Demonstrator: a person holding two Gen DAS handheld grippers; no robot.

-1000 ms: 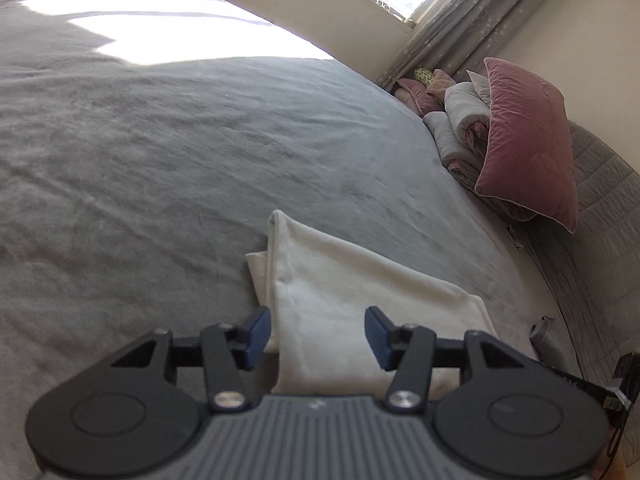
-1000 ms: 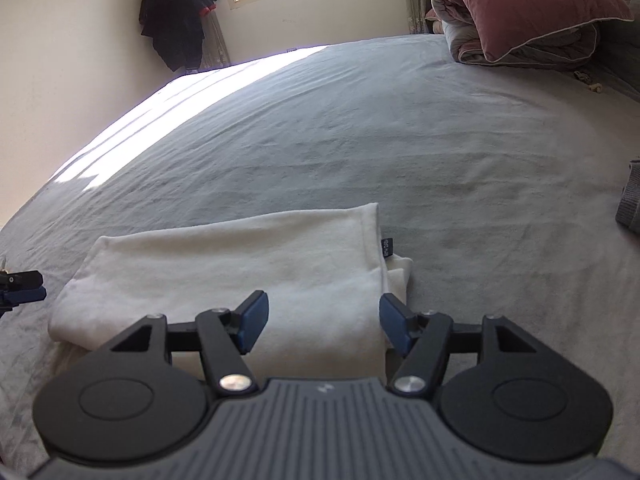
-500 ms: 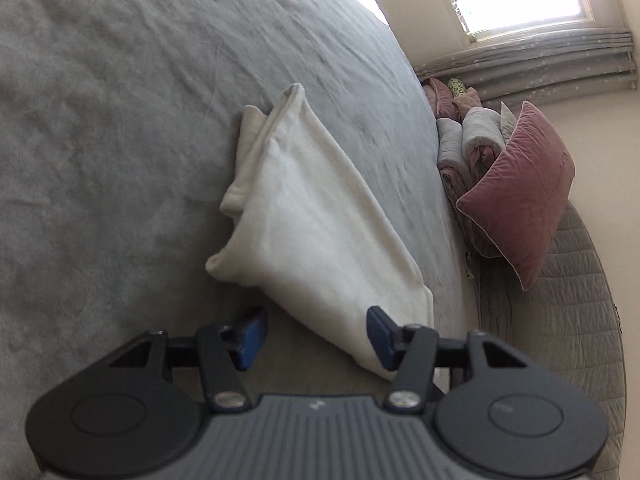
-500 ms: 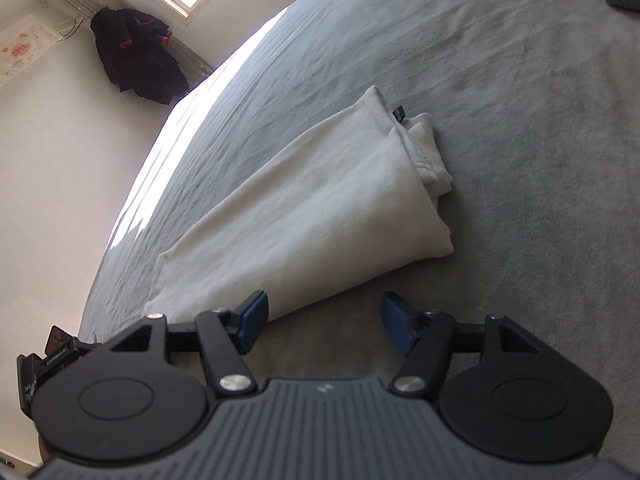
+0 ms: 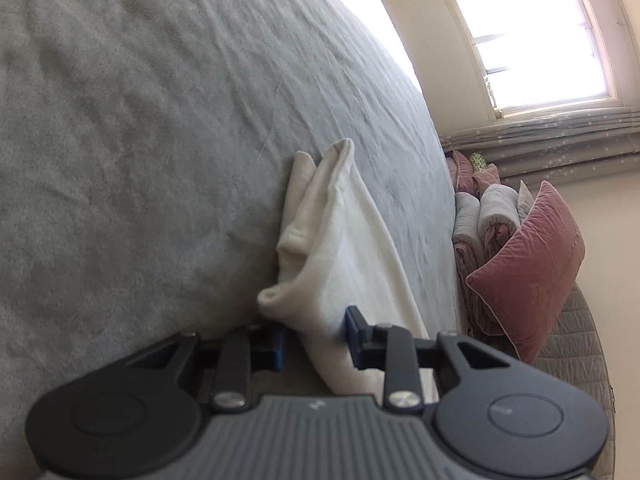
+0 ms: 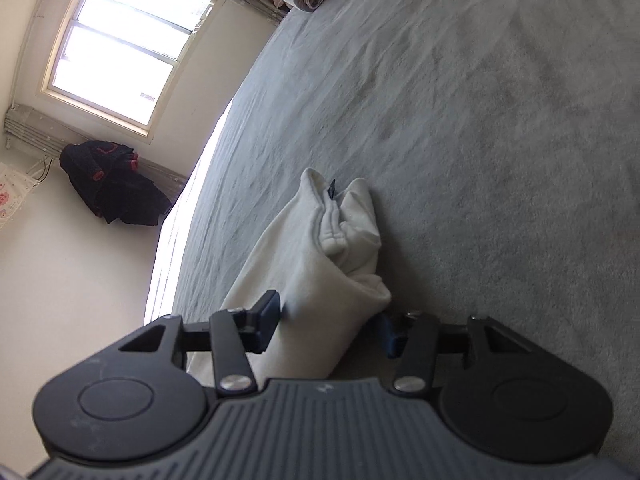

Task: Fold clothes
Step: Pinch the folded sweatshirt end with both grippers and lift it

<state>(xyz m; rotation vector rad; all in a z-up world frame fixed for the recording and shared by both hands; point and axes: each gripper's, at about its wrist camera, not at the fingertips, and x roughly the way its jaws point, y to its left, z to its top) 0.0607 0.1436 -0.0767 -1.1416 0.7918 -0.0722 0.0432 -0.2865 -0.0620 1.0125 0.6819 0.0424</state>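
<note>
1. Left wrist view: the left tongs [image 5: 314, 338] are closing around the near end of the folded white garment [image 5: 340, 240], which is lying on the grey bed [image 5: 140, 120]. Cloth is filling the gap between the blue pads; whether both are already pressing on it is hard to make out, since the left pad is sitting in shadow under the fold.
2. The garment's nearest edge is disappearing behind the tongs' body, so its full outline is hidden.
3. A pink pillow [image 5: 532, 268] is leaning against rolled bedding at the bed's far side, partly cut off by the picture's rim.
4. Right wrist view: the right tongs [image 6: 330, 326] are closing over the other end of the garment [image 6: 320, 256]. The left pad is touching the cloth; the right pad is tucked beneath the rolled fold and mostly hidden.
5. A dark jacket [image 6: 108, 184] is hanging below the window [image 6: 124, 48]; its details are too dim to tell.
</note>
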